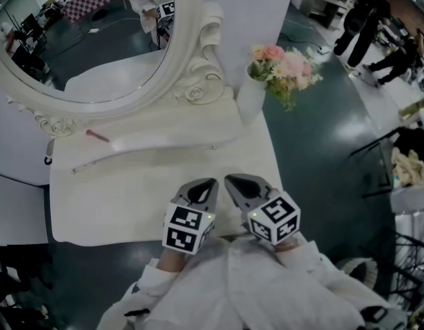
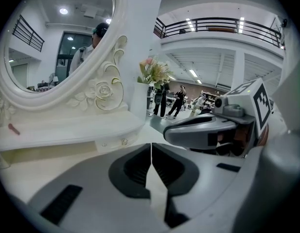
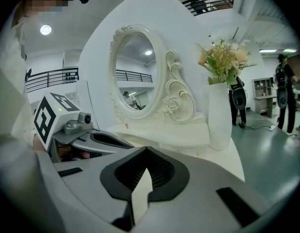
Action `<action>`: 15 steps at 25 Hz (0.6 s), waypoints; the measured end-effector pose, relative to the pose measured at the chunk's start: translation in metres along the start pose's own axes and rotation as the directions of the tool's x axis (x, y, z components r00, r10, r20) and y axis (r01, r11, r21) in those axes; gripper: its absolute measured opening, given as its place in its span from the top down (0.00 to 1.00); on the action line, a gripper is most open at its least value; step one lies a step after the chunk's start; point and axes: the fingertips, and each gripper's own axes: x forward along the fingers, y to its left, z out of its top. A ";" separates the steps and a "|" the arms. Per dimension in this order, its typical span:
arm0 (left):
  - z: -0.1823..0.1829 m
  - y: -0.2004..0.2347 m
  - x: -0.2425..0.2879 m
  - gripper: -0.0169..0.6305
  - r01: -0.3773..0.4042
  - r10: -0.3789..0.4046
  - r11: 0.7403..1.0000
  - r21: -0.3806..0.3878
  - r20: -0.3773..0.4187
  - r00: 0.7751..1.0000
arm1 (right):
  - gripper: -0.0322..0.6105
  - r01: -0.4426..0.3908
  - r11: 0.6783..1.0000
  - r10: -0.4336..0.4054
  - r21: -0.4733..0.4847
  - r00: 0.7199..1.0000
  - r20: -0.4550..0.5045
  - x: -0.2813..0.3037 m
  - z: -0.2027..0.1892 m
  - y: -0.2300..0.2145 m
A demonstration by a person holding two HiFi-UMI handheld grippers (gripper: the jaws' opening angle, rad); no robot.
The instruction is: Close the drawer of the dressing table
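Note:
The white dressing table [image 1: 115, 205] carries an oval mirror [image 1: 81, 40] on a low raised shelf. A shallow drawer [image 1: 163, 144] with small knobs sits under that shelf; in the left gripper view the drawer [image 2: 113, 142] front seems to stand slightly out. My left gripper [image 1: 210, 183] and right gripper [image 1: 229, 179] hover side by side over the table's near edge, well short of the drawer. Both are shut and hold nothing, as shown by the left gripper [image 2: 151, 144] and the right gripper [image 3: 146, 149] in their own views.
A white vase [image 1: 251, 95] of pink flowers [image 1: 284, 67] stands at the shelf's right end. A small pink stick [image 1: 97, 135] lies on the shelf and a thin rod [image 1: 84, 166] on the tabletop. People [image 1: 366, 19] stand far right; a chair [image 1: 407, 163] holds cloth.

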 end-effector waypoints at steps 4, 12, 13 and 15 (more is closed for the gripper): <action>-0.003 -0.001 -0.001 0.96 0.004 -0.004 1.000 -0.006 -0.019 1.000 | 0.94 0.003 1.000 -0.003 0.002 1.000 0.002 -0.002 0.001 -0.002; -0.002 -0.005 -0.002 0.96 0.021 -0.021 0.999 -0.024 -0.015 1.000 | 0.94 0.009 1.000 -0.009 0.009 1.000 0.002 -0.005 -0.001 0.000; -0.002 -0.006 -0.002 0.96 0.022 -0.023 0.999 -0.025 -0.016 1.000 | 0.94 0.010 1.000 -0.010 0.009 1.000 0.005 -0.005 0.000 0.000; -0.003 -0.005 -0.002 0.96 0.024 -0.024 0.999 -0.023 -0.015 1.000 | 0.94 0.014 1.000 -0.014 0.011 1.000 0.010 -0.006 0.001 -0.001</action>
